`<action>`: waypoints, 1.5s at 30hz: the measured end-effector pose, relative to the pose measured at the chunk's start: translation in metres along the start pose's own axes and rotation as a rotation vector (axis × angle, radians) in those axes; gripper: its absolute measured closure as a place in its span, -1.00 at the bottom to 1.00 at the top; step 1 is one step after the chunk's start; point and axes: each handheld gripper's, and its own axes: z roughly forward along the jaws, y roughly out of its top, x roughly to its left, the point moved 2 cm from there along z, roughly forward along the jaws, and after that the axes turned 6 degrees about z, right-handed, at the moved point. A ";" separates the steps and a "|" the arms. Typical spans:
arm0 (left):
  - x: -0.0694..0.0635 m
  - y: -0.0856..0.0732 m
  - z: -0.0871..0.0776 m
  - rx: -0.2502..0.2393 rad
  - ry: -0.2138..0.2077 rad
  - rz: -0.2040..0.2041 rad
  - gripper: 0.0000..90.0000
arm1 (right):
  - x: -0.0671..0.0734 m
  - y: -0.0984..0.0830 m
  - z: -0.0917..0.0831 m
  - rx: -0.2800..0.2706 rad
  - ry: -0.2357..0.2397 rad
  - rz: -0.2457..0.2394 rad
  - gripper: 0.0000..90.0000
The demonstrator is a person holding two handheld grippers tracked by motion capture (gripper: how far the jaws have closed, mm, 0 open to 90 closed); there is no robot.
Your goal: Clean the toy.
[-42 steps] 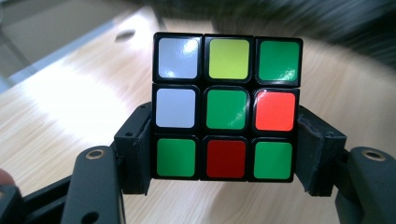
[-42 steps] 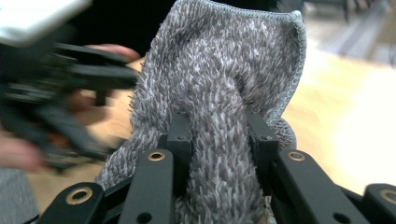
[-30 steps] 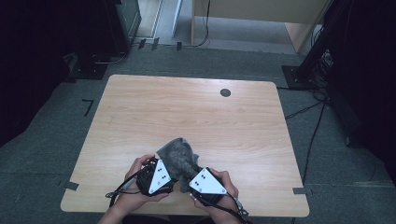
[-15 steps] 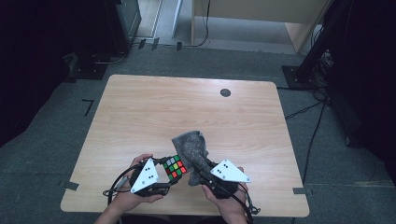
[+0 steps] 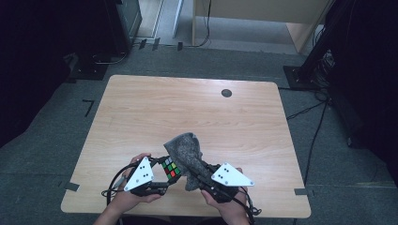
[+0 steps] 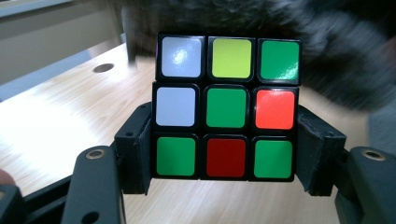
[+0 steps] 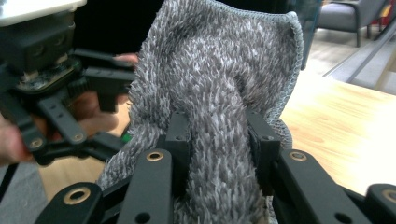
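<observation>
A scrambled puzzle cube (image 6: 226,112) with green, white, red, yellow and orange squares sits clamped between the jaws of my left gripper (image 6: 226,154). From above, the cube (image 5: 170,168) is held over the table's near edge, with the left gripper (image 5: 162,174) under its grey plate. My right gripper (image 7: 218,140) is shut on a bunched fold of a fuzzy grey cloth (image 7: 219,79). In the high view the cloth (image 5: 187,152) rises from the right gripper (image 5: 199,176) and leans against the cube's right side.
The light wooden table (image 5: 155,112) has a small dark round grommet (image 5: 226,93) near its far edge. Cables (image 5: 112,180) trail from the grippers at the near edge. Dark equipment and stands ring the table on the grey floor.
A second ago the cloth covered the cube between the two grippers. The hands have spread apart, the cube now shows, and the cloth stands up to its right.
</observation>
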 end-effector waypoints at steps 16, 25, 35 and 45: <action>0.022 0.002 -0.020 -0.189 -0.057 -0.211 -0.24 | 0.004 -0.022 0.015 0.023 0.087 -0.014 0.56; 0.025 0.001 -0.021 -0.190 -0.064 -0.230 -0.24 | 0.000 -0.010 0.002 -0.055 0.100 -0.036 0.56; 0.022 0.002 -0.019 -0.172 -0.051 -0.209 -0.24 | -0.002 -0.006 -0.002 -0.087 0.059 -0.013 0.55; 0.029 0.002 -0.025 -0.198 -0.022 -0.251 -0.24 | 0.018 -0.023 0.016 -0.004 0.050 -0.128 0.55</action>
